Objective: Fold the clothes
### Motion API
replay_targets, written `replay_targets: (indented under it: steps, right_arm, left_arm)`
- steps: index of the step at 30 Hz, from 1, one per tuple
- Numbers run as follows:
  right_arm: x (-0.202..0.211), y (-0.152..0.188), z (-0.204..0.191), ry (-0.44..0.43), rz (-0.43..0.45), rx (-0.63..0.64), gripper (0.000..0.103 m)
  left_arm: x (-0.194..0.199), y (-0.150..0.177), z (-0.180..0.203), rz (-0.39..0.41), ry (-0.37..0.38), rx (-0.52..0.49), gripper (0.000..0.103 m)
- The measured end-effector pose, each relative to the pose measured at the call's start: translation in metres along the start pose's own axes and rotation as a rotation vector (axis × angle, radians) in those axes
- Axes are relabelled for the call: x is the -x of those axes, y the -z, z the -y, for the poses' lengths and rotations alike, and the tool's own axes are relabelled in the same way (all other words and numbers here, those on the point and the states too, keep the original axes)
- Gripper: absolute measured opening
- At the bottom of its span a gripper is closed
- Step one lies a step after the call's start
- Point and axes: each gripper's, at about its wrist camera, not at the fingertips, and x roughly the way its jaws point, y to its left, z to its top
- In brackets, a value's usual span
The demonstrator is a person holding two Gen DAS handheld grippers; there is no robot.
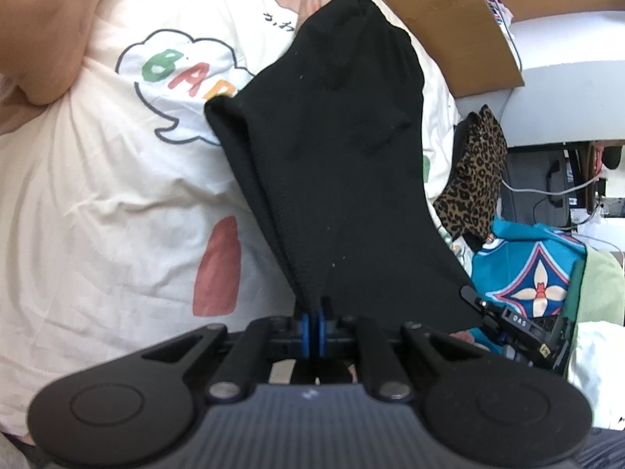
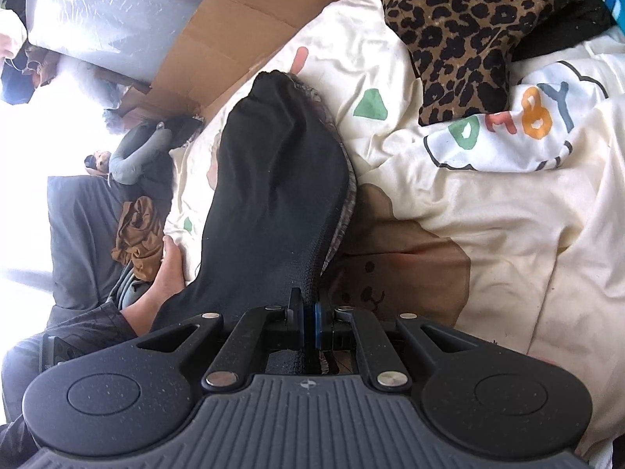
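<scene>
A black knit garment hangs stretched between both grippers, above a cream printed bedsheet. My left gripper is shut on one near edge of the cloth, which runs away from the blue pads toward the far end. In the right wrist view the same black garment rises from my right gripper, which is shut on its other edge; a grey inner layer shows along the right hem. The right gripper also shows at the lower right of the left wrist view.
A leopard-print garment lies on the sheet at the far right. A teal patterned cloth and a cardboard box sit beside the bed. A person's bare foot rests at the bed's left edge, by a brown garment.
</scene>
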Motion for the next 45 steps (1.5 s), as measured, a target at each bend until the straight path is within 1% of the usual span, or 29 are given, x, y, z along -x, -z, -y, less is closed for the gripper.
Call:
replay_targets:
  steps: [6,11,20,27,33,36,45]
  right_arm:
    - [-0.007,-0.013,-0.009,0.007,0.003,0.014,0.003]
    - [-0.012,-0.029,-0.022,0.034,0.005,0.010,0.003]
    - [-0.010,-0.068,-0.059,0.043,0.026,0.027,0.003]
    - [-0.015,-0.086,-0.079,0.086,0.010,0.040,0.003]
    - [-0.024,-0.098,-0.077,0.085,0.019,0.016,0.003]
    - [-0.031,-0.103,-0.071,0.088,0.027,-0.002,0.003]
    - [-0.058,-0.124,-0.063,0.081,0.036,-0.003,0.003]
  left_arm:
    - [0.003,-0.010,0.000,0.027,0.009,0.005,0.005]
    - [0.009,-0.020,0.008,0.062,0.015,-0.026,0.005]
    - [0.021,-0.042,0.017,0.125,0.070,-0.009,0.005]
    - [0.025,-0.066,0.028,0.162,0.089,-0.023,0.005]
    - [0.019,-0.093,0.027,0.174,0.090,-0.030,0.005]
    - [0.012,-0.108,0.023,0.175,0.093,-0.021,0.005]
    - [-0.011,-0.153,0.017,0.168,0.075,-0.019,0.005]
